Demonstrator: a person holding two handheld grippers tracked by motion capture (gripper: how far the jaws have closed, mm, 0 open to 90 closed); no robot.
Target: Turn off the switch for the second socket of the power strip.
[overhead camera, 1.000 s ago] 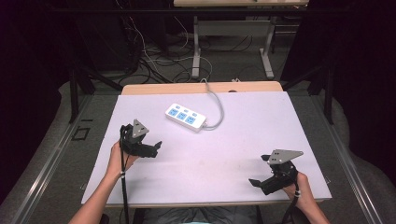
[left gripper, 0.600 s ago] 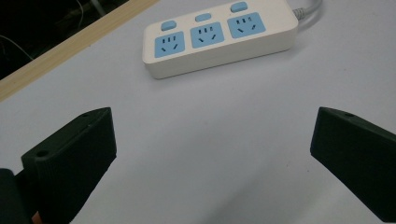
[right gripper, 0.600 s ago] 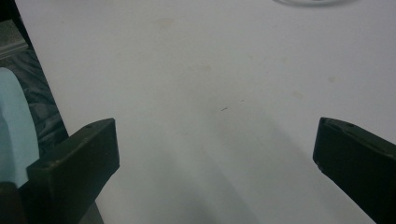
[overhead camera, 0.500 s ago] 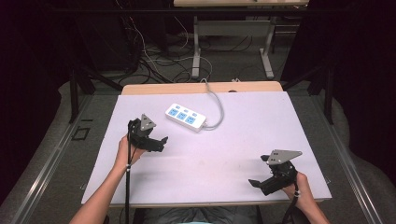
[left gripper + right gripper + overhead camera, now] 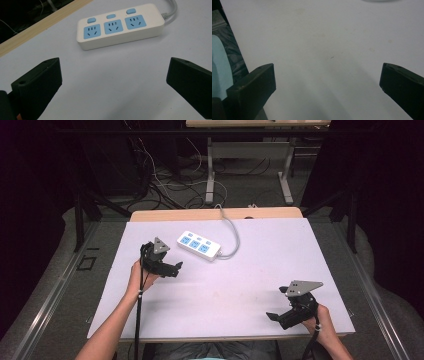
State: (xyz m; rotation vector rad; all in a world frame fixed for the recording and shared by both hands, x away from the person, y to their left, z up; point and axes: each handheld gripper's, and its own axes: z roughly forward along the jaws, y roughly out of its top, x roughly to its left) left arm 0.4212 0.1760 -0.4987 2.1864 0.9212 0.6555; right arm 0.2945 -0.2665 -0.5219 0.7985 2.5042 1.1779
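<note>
Moved closer to the white power strip (image 5: 199, 245) lying at the far middle of the tabletop (image 5: 260, 280): left hand-held gripper (image 5: 172, 268), jaws spread wide and empty just short of it; right hand-held gripper (image 5: 274, 316) likewise released, near the front-right edge.

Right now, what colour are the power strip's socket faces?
Light blue on the white power strip, best in the left gripper view.

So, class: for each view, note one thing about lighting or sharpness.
High view: table evenly lit, surroundings dark. Left gripper view: power strip crisp, with a soft shadow along its near side. Right gripper view: soft, dim, faint shadows across the tabletop.
</note>
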